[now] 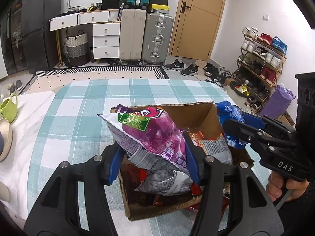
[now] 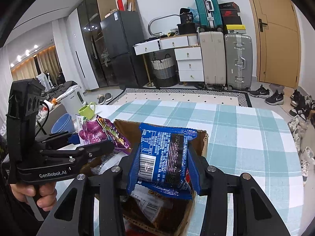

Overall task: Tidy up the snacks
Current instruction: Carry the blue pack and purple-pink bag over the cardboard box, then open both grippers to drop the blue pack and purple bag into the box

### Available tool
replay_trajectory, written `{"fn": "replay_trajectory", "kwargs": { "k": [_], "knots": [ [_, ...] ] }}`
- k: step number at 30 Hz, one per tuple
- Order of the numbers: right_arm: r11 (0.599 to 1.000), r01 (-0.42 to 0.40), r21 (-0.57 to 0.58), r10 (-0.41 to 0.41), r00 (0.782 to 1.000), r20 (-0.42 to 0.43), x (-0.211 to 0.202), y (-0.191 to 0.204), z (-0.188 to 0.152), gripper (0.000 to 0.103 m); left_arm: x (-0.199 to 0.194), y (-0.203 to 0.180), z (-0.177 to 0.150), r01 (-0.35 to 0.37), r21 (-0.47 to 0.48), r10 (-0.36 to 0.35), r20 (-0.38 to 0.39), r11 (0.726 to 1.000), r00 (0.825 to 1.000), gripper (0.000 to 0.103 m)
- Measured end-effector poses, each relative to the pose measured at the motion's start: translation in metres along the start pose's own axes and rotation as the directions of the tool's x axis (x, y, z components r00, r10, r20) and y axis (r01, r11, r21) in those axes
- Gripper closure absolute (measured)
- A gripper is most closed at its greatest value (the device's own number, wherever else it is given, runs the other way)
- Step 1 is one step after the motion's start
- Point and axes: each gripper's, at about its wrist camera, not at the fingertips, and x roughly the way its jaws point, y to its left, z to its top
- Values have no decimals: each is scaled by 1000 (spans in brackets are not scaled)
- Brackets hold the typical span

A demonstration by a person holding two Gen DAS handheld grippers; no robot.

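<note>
Purple snack bag (image 1: 155, 135): in the middle of the left wrist view, pinched at its lower part between the two blue fingers (image 1: 113, 165) of the left gripper (image 1: 153, 163), above the open box; in the right wrist view it shows at middle left (image 2: 98, 131).
Blue snack packet (image 2: 163, 157): in the centre of the right wrist view, its printed back and barcode face the camera, and the right gripper (image 2: 163, 169) pinches it from both sides over the box.
Same packet, left wrist view: only a crumpled blue part (image 1: 230, 112) shows at middle right, in the jaws of the right gripper (image 1: 236, 129).
Cardboard box (image 1: 206, 114): open on the checked tablecloth (image 1: 78, 108), with more red and silver packets (image 1: 212, 145) inside.
Hands: the right hand (image 1: 279, 184) shows at lower right of the left wrist view; the left hand (image 2: 35, 192) shows at lower left of the right wrist view.
Only in the right wrist view: a blue bowl (image 2: 63, 123).
Green mug (image 2: 87, 110): seen in both views, at the left edge in the left wrist view (image 1: 8, 108).
</note>
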Motion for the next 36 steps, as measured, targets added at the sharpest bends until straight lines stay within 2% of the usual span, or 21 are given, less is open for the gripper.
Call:
{"fn": "replay_trajectory", "kwargs": {
  "k": [12, 26, 31, 33, 36],
  "knots": [
    [1000, 18, 9, -18, 1000, -17, 12, -2, -1, 59, 36, 3, 6, -24, 20, 25, -26, 1000, 999, 50],
    [1000, 9, -26, -10, 1000, -28, 12, 8, -1, 58, 54, 3, 1, -53, 34, 55, -52, 998, 997, 50],
    [1000, 1, -30, -1, 1000, 1, -1, 11, 0, 49, 53, 2, 2, -66, 41, 68, -65, 997, 996, 49],
    [1000, 7, -27, -6, 1000, 15, -9, 11, 0, 37, 49, 3, 1, -59, 42, 62, -69, 997, 996, 49],
    [1000, 9, -15, -9, 999, 33, -25, 9, -2, 18, 36, 2, 0, -47, 51, 50, -57, 998, 997, 39]
  ]
}}
